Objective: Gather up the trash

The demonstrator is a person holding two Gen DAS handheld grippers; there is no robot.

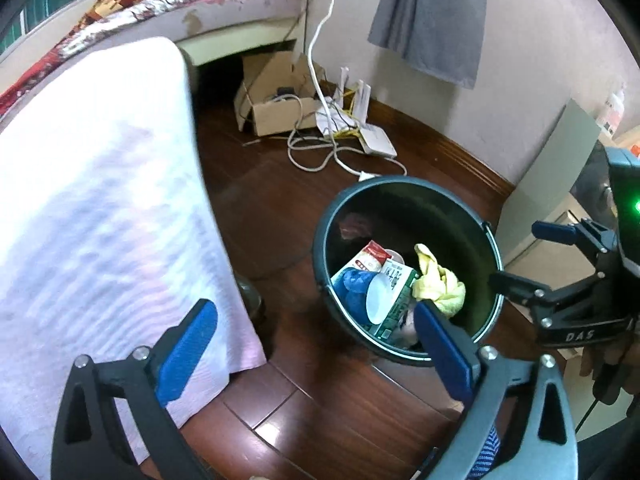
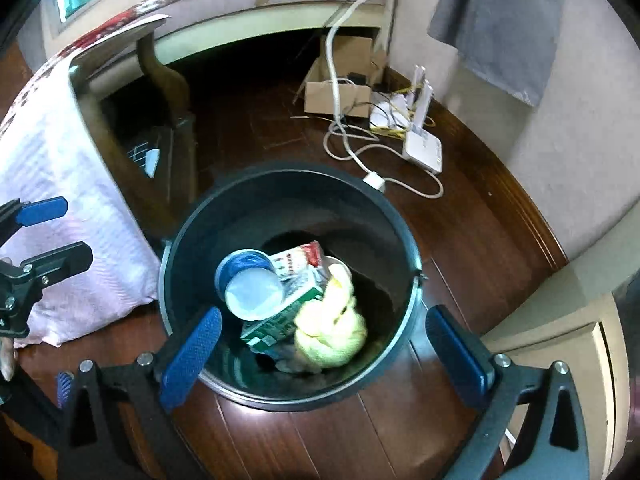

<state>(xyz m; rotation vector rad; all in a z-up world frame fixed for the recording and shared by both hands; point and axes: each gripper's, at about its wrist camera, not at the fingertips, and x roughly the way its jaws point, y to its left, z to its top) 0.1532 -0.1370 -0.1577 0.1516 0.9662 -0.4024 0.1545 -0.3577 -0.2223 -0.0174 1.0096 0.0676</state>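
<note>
A dark round bin (image 1: pixel 440 212) (image 2: pixel 240 208) stands on the wooden floor. Inside it lie a blue cup with a white lid (image 1: pixel 360 286) (image 2: pixel 250 284), a green carton (image 1: pixel 396 292) (image 2: pixel 288 316), a red and white packet (image 1: pixel 372 258) (image 2: pixel 298 260) and a crumpled yellow wad (image 1: pixel 438 280) (image 2: pixel 332 328). My left gripper (image 1: pixel 316 344) is open over the floor, its right finger over the bin's near rim, nothing between its fingers. My right gripper (image 2: pixel 324 344) is open above the bin's mouth and holds nothing. Each shows at the other view's edge, the right gripper (image 1: pixel 516 256) and the left gripper (image 2: pixel 74 232).
A table draped in pale pink cloth (image 1: pixel 100 200) (image 2: pixel 72 200) stands left of the bin. Behind lie a cardboard box (image 1: pixel 276 96), a white router (image 2: pixel 424 152) and loose white cables (image 2: pixel 352 152). A pale cabinet (image 2: pixel 560 344) is at the right, a bed at the back.
</note>
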